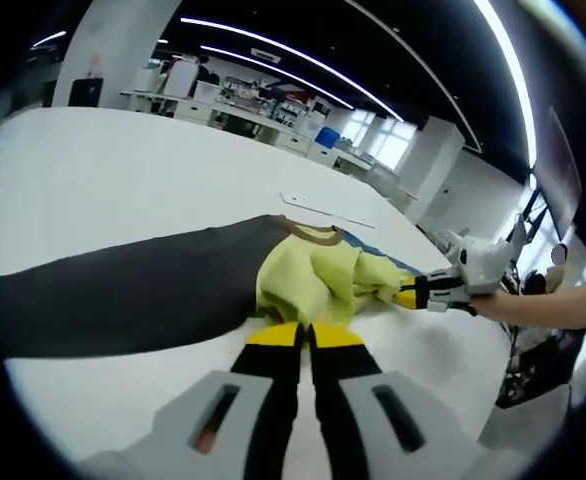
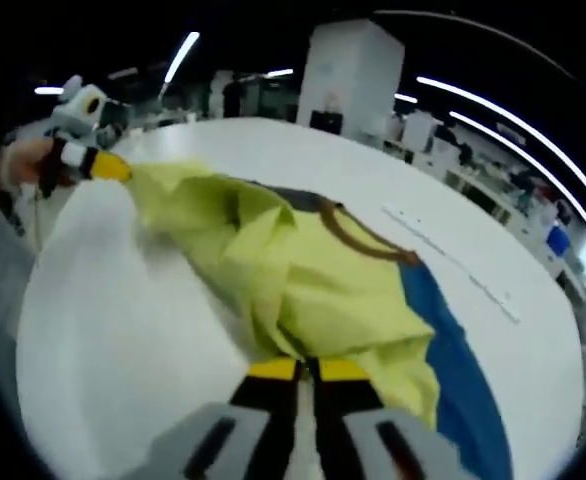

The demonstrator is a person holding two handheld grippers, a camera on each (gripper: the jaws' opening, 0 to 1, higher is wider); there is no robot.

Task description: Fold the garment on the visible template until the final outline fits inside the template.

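Observation:
A yellow garment (image 1: 318, 280) with a brown collar (image 1: 313, 236) lies bunched on the white table (image 1: 123, 180). Under it lie a flat dark grey sheet (image 1: 123, 290) and a blue one (image 1: 385, 257). My left gripper (image 1: 303, 335) is shut on the garment's near edge. From the right, my right gripper (image 1: 420, 293) pinches its other end. In the right gripper view the garment (image 2: 303, 280) stretches from my right gripper (image 2: 308, 370), shut on it, up to the left gripper (image 2: 101, 163), with the collar (image 2: 358, 238) and blue sheet (image 2: 458, 345) to the right.
A thin white strip (image 1: 323, 210) lies flat on the table beyond the garment, also visible as a strip (image 2: 453, 265) in the right gripper view. A person's forearm (image 1: 553, 300) reaches in from the right. Desks and shelves stand far behind the table.

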